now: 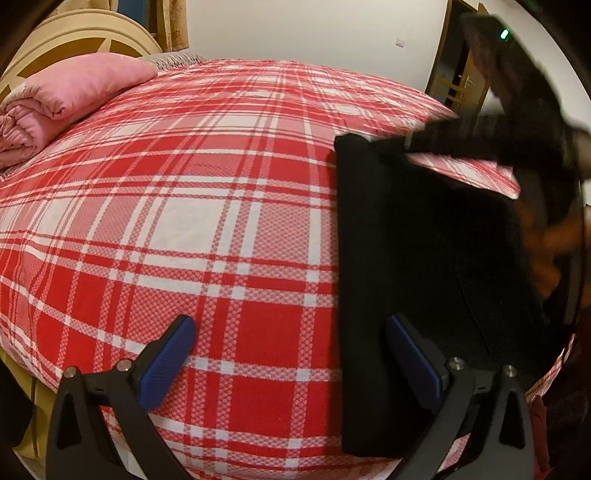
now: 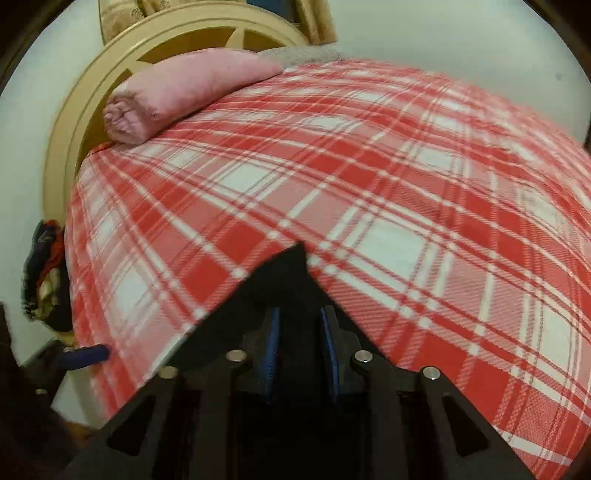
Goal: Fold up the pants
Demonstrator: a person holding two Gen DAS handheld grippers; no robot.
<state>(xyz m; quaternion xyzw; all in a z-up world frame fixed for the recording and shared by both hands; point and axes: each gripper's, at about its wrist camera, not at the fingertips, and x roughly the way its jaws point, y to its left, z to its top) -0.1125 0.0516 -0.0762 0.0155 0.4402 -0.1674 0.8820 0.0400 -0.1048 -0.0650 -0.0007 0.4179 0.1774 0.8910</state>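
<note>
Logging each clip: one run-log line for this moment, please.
folded black fabric pants on red plaid bedsheet | left gripper open, empty | right gripper at pants' corner

Pants (image 1: pixel 424 240): solid black, no pattern. Bed cover (image 1: pixel 184 206): plaid in red, pink and white, with a fine checked weave in the coloured squares. Rolled blanket (image 1: pixel 70 96): plain pink. Headboard (image 2: pixel 74 122): cream-beige. Wall (image 1: pixel 314 29): white. Gripper fingers (image 1: pixel 168 363): blue ribbed pads on black frames.
</note>
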